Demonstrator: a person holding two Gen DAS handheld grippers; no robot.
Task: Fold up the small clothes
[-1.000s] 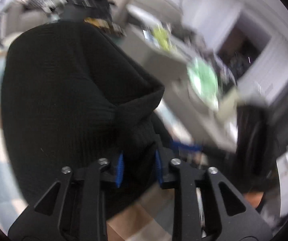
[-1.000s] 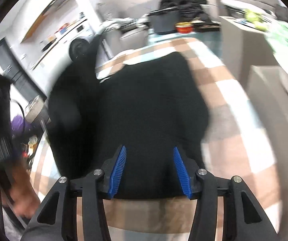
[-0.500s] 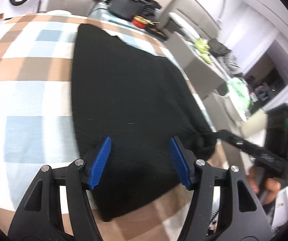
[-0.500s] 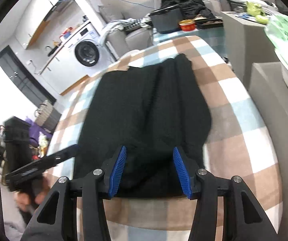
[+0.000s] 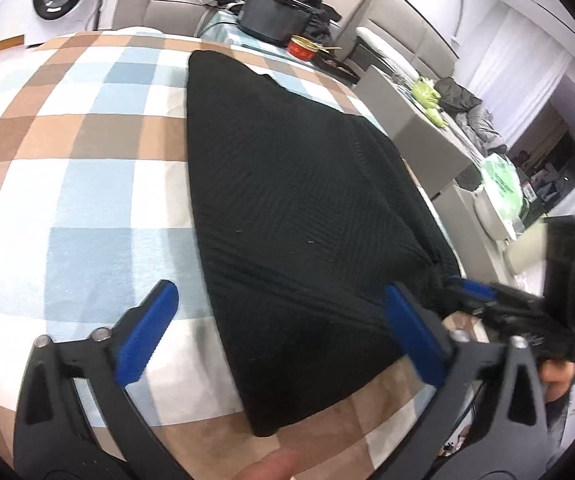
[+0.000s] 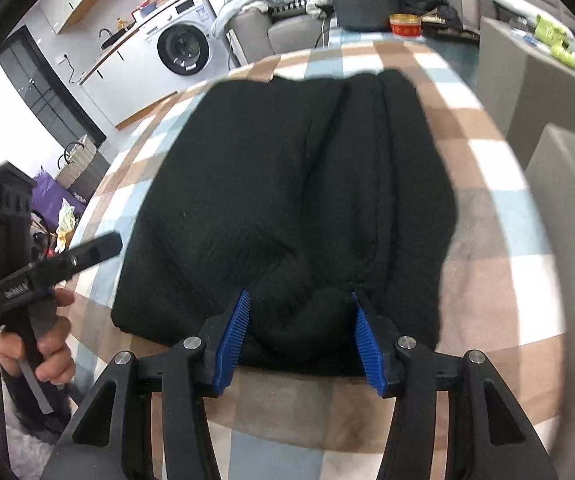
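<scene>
A black knit garment (image 5: 299, 208) lies flat on the checked cloth-covered table (image 5: 87, 184); it also shows in the right wrist view (image 6: 299, 200). My left gripper (image 5: 279, 320) is wide open above the garment's near left edge, holding nothing. My right gripper (image 6: 301, 334) has its blue pads (image 6: 233, 336) on either side of a raised bunch of the garment's near edge; the jaws stand partly apart. The right gripper also shows in the left wrist view (image 5: 471, 288) at the garment's right corner.
A black pot (image 6: 365, 4) and a red bowl (image 6: 405, 24) stand at the table's far end. A grey cabinet (image 6: 527, 76) is at the right, a washing machine (image 6: 183, 48) and sofa behind. The table edge is close below both grippers.
My left gripper let go of the garment and opened wide; the garment dropped from hanging to lying flat. My right gripper moved in around the near edge's bunch.
</scene>
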